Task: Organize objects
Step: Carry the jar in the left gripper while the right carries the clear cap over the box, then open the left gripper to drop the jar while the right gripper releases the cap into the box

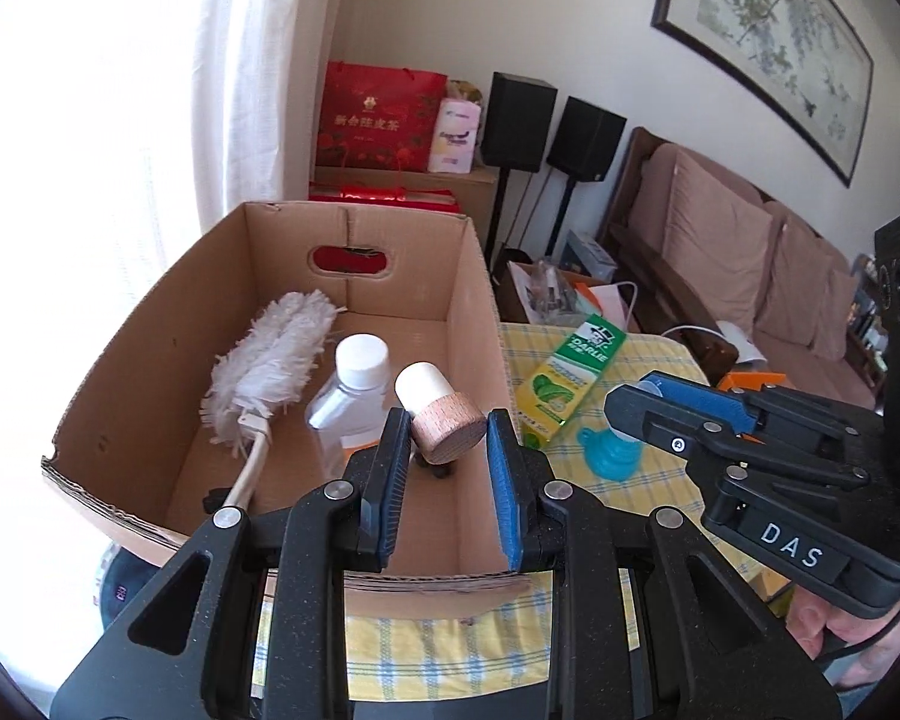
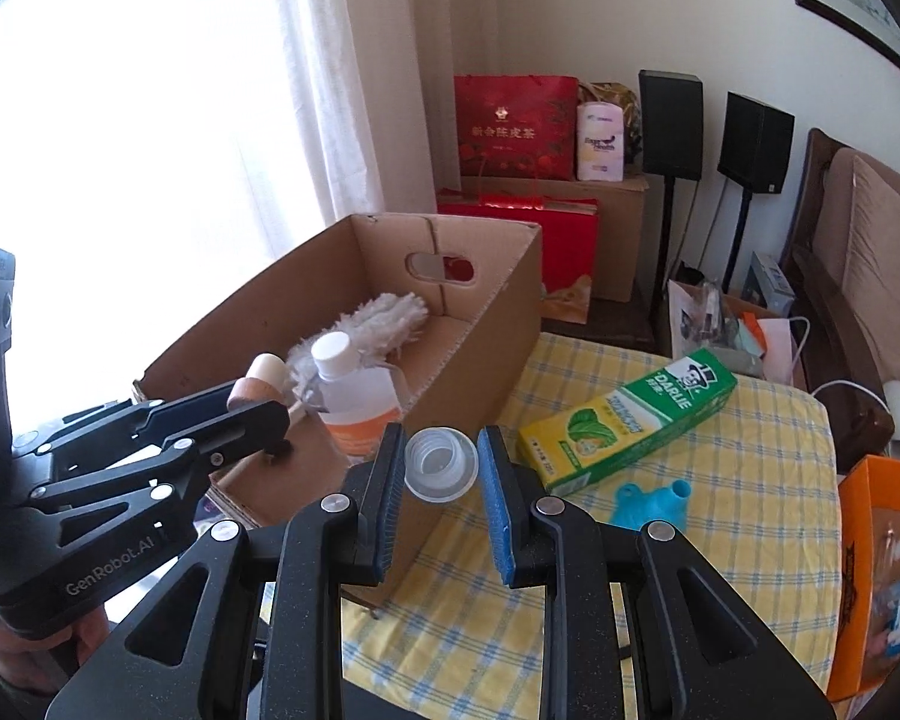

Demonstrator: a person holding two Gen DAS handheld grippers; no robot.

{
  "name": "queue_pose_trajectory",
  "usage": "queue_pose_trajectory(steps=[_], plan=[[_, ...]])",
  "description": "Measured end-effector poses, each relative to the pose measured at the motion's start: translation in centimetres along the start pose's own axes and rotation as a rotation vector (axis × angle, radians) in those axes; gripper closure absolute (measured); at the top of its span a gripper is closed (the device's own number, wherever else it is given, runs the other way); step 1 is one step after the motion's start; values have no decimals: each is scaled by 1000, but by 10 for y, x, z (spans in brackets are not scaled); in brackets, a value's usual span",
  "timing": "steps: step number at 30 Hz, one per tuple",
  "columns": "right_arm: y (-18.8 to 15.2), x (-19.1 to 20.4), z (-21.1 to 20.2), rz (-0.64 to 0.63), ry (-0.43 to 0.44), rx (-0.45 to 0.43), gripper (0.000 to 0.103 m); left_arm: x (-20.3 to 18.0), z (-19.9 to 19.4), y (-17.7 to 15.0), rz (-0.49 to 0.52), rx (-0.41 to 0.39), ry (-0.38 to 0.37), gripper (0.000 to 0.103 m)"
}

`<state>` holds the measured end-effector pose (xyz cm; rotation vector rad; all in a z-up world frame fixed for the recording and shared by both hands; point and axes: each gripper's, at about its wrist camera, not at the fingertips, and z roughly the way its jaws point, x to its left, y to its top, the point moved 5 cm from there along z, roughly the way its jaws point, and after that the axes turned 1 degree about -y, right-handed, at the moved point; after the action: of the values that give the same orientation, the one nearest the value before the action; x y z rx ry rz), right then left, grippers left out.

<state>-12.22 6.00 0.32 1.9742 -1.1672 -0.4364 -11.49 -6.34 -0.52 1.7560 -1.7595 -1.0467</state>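
Observation:
My left gripper [image 1: 447, 429] is shut on a wooden stopper [image 1: 450, 435] with a white tip and holds it above the open cardboard box [image 1: 150, 324]. In the box lie a white duster [image 1: 270, 354] and a clear bottle [image 1: 354, 390] with a white cap. My right gripper [image 2: 441, 450] is shut on a small clear plastic cup [image 2: 441, 465], just right of the box [image 2: 480, 312] and over the table. A green and yellow toothpaste box [image 2: 630, 420] and a blue funnel [image 2: 648, 501] lie on the yellow checked cloth [image 2: 720, 510]. Each gripper shows in the other's view: the right gripper [image 1: 624, 402], the left gripper [image 2: 270, 414].
Red gift bags [image 2: 513, 126] and brown cartons stand behind the box by the curtain. Two black speakers [image 2: 672, 126] stand on poles by the wall. A sofa [image 1: 720, 252] runs along the right. An orange box [image 2: 870, 570] sits off the table's right edge.

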Motion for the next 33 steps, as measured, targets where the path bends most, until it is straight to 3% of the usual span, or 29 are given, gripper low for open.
queue_pose_trajectory(steps=[17,20,24,27,31,33], plan=[[4,38,42,3,123,54,79,44,20,-13,-70,66,22,79],[3,38,47,16,131,68,78,48,20,-14,-86,65,19,72],[3,32,48,41,129,66,67,54,19,-14,-110,60,16,68],[5,28,43,48,126,56,67,58,18,-14,-122,57,19,59],[8,18,36,63,113,38,62,59,15,-12,-136,40,17,31],[8,11,32,73,96,26,51,58,13,-11,-135,29,24,26]])
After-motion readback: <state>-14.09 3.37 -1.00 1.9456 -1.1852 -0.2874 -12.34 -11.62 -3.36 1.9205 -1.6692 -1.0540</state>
